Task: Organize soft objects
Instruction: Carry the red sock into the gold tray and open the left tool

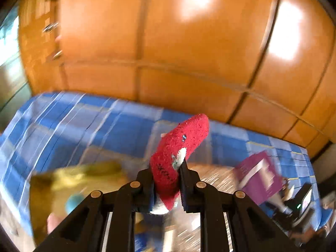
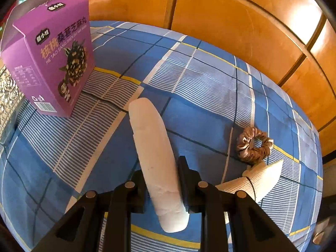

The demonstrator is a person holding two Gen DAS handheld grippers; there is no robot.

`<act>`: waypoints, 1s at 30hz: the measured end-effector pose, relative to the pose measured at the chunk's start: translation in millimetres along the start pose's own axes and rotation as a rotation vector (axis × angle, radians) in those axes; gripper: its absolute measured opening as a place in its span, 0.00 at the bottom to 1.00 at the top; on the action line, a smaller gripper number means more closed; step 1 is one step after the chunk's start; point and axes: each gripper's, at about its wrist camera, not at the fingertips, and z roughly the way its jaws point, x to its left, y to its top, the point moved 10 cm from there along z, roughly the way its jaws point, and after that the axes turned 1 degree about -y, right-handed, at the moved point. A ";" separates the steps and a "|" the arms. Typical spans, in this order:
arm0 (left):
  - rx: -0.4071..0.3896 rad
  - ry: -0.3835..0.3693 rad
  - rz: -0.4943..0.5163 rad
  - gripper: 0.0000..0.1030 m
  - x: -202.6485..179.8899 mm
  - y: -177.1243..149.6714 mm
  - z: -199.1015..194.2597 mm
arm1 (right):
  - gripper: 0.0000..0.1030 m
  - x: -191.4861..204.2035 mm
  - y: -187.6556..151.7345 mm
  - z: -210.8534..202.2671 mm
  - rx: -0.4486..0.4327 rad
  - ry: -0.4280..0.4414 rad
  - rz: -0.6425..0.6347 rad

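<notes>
Two grippers are each holding something soft: the left gripper (image 1: 166, 180) is clamping a red sock (image 1: 178, 153) upright at lower centre, while the right gripper (image 2: 160, 180) is pinching a white sock (image 2: 155, 159) (long axis running away toward the purple box (image 2: 52, 58), upper left) over the plaid bedsheet (image 2: 199, 88).

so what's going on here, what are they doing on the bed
A person is sorting soft things on a bed with a blue plaid sheet, one hand-held gripper in each hand. The left hand-held gripper is shut on a red sock, held up off the bed; that view is blurred. The right hand-held gripper is shut on a white rolled cloth near an open purple box. A brown scrunchie and a cream ribbed cloth lie to the right.
</notes>
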 end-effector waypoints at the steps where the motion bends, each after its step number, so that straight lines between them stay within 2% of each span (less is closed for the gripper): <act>1: -0.001 0.022 -0.015 0.18 18.3 -11.2 -4.8 | 0.22 0.5 -0.4 -0.4 -0.002 -0.005 -0.004; 5: -0.008 0.084 -0.075 0.18 82.0 -60.8 -29.7 | 0.22 3.0 -1.1 -1.9 -0.014 -0.030 -0.027; 8: -0.002 0.112 -0.121 0.18 113.7 -92.8 -43.3 | 0.22 5.7 -2.8 -3.8 -0.025 -0.050 -0.045; 13: 0.004 0.143 -0.176 0.19 138.4 -138.7 -60.8 | 0.22 8.6 -4.1 -5.6 -0.042 -0.089 -0.070; 19: 0.058 0.184 -0.181 0.20 151.0 -183.9 -46.8 | 0.22 9.7 -4.1 -5.9 -0.048 -0.128 -0.072; 22: 0.069 0.200 -0.166 0.26 149.4 -193.8 -39.2 | 0.22 10.2 -3.8 -6.0 -0.049 -0.152 -0.072; 25: 0.054 0.219 -0.151 0.45 148.1 -195.1 -40.6 | 0.22 10.9 -2.8 -4.5 -0.049 -0.175 -0.074; 30: 0.019 0.250 -0.127 0.49 147.5 -191.0 -50.5 | 0.22 10.4 -1.4 -3.3 -0.052 -0.191 -0.080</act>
